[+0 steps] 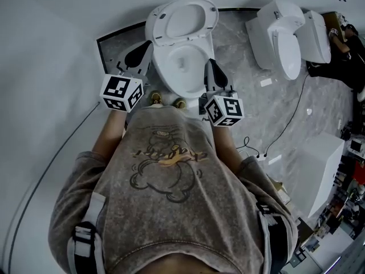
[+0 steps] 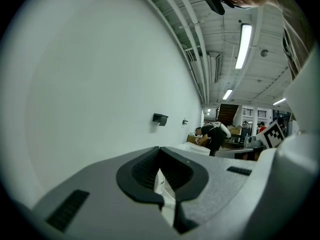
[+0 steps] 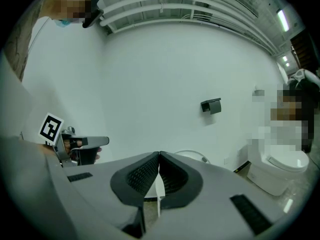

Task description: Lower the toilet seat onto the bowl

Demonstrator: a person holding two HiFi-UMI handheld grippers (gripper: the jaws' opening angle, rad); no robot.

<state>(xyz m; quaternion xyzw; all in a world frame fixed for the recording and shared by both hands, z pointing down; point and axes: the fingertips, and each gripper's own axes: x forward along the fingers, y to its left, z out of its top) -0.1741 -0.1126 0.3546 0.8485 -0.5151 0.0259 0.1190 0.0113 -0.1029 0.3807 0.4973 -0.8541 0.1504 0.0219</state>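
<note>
The white toilet bowl (image 1: 181, 67) stands in front of me against the wall. Its seat (image 1: 183, 19) is raised and leans back behind the bowl. My left gripper (image 1: 142, 49) hangs beside the bowl's left rim, and my right gripper (image 1: 211, 66) beside its right rim. Neither touches the seat. In the left gripper view the left gripper (image 2: 159, 151) is shut with nothing in it and faces the white wall. The right gripper (image 3: 159, 156) is shut and empty too, with the bowl's rim (image 3: 194, 155) just beyond it.
Two more white toilets (image 1: 282, 39) stand at the back right. A white box (image 1: 322, 170) and a cable (image 1: 285, 124) lie on the marble floor to the right. A person (image 1: 348, 44) crouches at the far right. A black holder (image 3: 211, 105) hangs on the wall.
</note>
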